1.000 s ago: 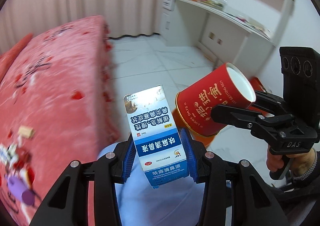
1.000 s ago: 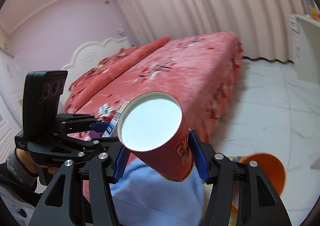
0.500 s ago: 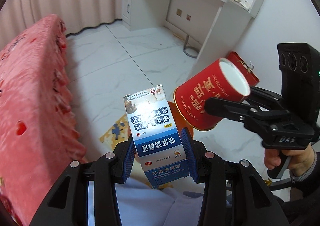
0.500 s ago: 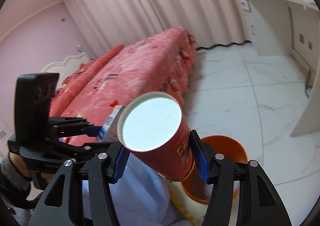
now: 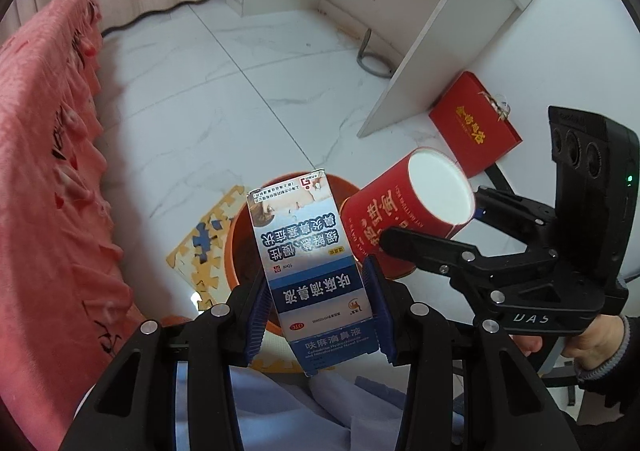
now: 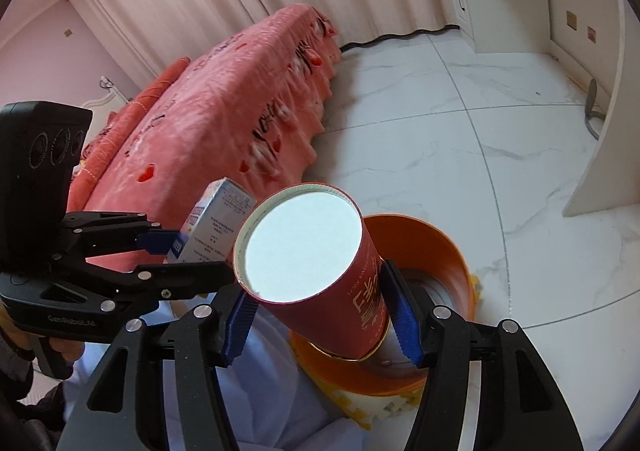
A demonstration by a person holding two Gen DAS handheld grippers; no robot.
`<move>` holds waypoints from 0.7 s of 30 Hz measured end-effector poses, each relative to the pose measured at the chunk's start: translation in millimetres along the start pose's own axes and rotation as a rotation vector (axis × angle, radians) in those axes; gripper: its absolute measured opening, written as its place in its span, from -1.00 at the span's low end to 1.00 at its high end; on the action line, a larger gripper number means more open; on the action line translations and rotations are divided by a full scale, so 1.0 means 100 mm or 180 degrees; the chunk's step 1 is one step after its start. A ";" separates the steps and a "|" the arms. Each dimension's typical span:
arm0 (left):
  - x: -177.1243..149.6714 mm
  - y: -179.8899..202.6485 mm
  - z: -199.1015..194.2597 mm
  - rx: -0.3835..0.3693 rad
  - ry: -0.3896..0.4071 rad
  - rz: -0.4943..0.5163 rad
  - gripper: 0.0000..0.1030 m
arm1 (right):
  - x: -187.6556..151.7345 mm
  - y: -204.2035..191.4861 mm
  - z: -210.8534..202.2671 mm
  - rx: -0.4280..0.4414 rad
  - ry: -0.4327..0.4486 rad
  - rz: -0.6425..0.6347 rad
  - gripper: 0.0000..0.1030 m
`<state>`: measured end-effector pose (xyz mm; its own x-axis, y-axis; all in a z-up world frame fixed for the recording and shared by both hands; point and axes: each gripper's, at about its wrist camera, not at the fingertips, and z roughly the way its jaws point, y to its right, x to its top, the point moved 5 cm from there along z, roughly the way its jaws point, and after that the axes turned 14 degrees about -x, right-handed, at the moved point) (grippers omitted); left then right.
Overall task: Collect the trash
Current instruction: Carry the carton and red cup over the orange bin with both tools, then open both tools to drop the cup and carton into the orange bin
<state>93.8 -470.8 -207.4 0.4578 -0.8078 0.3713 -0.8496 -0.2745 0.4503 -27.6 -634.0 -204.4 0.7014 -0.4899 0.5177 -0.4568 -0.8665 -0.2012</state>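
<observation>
Left wrist view: my left gripper is pinching the medicine box across its lower half, blue pads flat on both side panels. Box stands up ahead of the fingers, tilted slightly. Directly beyond and below it is the orange bin, sitting on a foam puzzle mat.

Right wrist view: right gripper is clamped on the red paper tube, pads on opposite sides of the wall near its base end, white end cap facing the camera. Bin rim is just past the tube, below and ahead.

Handling guess: both look like thin cardboard, light, probably empty. Box will dent if squeezed harder; a grip across the flat panels is right. Tube is stiffer but round, so it could roll or pivot between the pads; a hold near the reinforced end seems safest.

Both items hang roughly over the bin mouth. Release looks like the next call. Items are close together, nearly touching.
</observation>
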 end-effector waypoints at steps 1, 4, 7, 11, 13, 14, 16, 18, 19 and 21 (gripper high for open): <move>0.01 -0.01 0.02 -0.0011 -0.0016 -0.0017 -0.11 | 0.01 0.01 0.06 -0.0043 -0.0025 0.0015 0.25; 0.01 -0.04 0.09 -0.0032 -0.0080 -0.0049 -0.10 | -0.01 0.09 0.17 -0.0104 -0.0087 0.0085 0.30; 0.01 -0.07 0.16 -0.0021 -0.0149 -0.0055 -0.10 | -0.01 0.13 0.22 -0.0137 -0.0119 0.0137 0.33; 0.03 -0.09 0.27 -0.0029 -0.0203 -0.0061 -0.10 | 0.00 0.17 0.19 -0.0159 -0.0088 0.0176 0.38; 0.05 -0.10 0.29 -0.0026 -0.0205 -0.0057 -0.10 | 0.01 0.18 0.17 -0.0154 -0.0080 0.0190 0.38; 0.05 -0.10 0.30 -0.0021 -0.0201 -0.0051 -0.09 | 0.01 0.18 0.16 -0.0157 -0.0076 0.0197 0.38; 0.07 -0.10 0.32 0.0005 -0.0193 -0.0013 -0.07 | 0.02 0.19 0.15 -0.0155 -0.0063 0.0212 0.38; 0.08 -0.09 0.33 0.0034 -0.0201 0.0021 0.03 | 0.02 0.19 0.12 -0.0154 -0.0051 0.0218 0.38; 0.09 -0.10 0.34 0.0076 -0.0204 0.0021 0.31 | 0.03 0.19 0.11 -0.0158 -0.0040 0.0223 0.38; 0.09 -0.11 0.31 0.0109 -0.0160 0.0000 0.36 | 0.04 0.19 0.08 -0.0153 -0.0021 0.0228 0.38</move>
<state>99.4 -491.6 -234.3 0.4449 -0.8326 0.3297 -0.8585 -0.2917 0.4219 -29.2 -653.8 -212.5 0.6696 -0.5512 0.4978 -0.5315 -0.8238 -0.1972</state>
